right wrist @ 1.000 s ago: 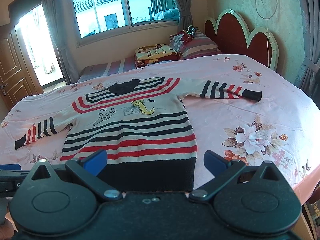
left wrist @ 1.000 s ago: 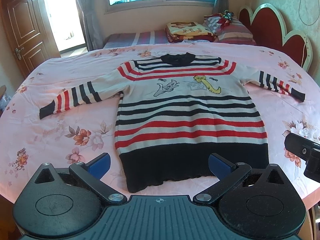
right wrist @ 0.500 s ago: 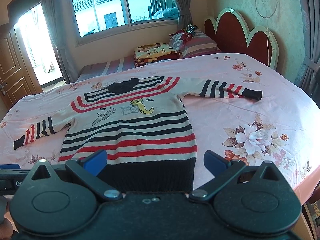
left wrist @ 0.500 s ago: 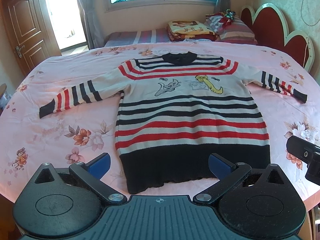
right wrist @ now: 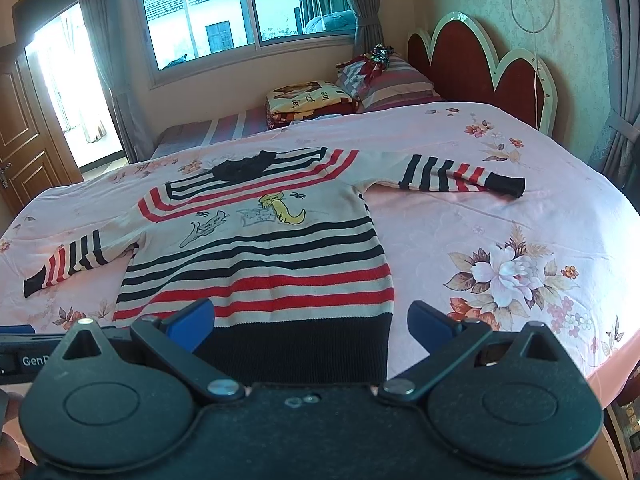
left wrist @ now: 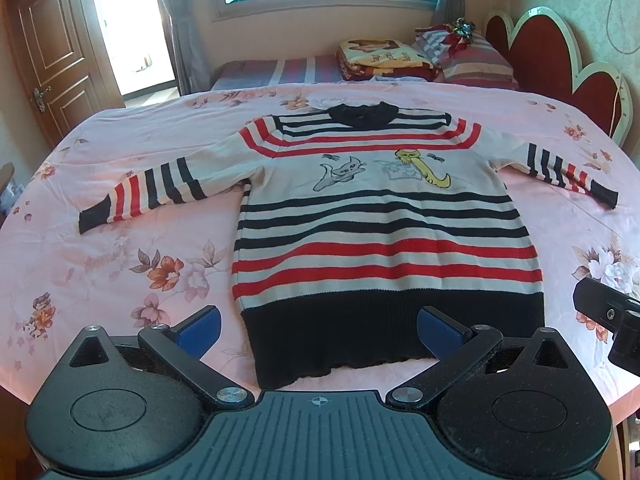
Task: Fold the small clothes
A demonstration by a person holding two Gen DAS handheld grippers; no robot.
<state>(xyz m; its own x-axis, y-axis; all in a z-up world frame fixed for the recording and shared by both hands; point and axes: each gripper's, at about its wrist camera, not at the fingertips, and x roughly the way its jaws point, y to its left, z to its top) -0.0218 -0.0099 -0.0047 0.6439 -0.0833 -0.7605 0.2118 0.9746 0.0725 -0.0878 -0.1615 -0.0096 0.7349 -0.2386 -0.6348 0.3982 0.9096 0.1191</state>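
Striped red, black and cream knitted sweater [left wrist: 384,216] lies flat, sleeves spread, on the pink floral bedsheet [left wrist: 120,264]. Left gripper [left wrist: 318,326] and right gripper [right wrist: 310,322] hover at its black hem, jaws apart.

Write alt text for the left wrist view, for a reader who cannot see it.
A striped sweater with two cartoon cats lies flat, sleeves spread, on a pink floral bedsheet. The left tool hangs open over its black hem; the right tool's edge shows at the far right.
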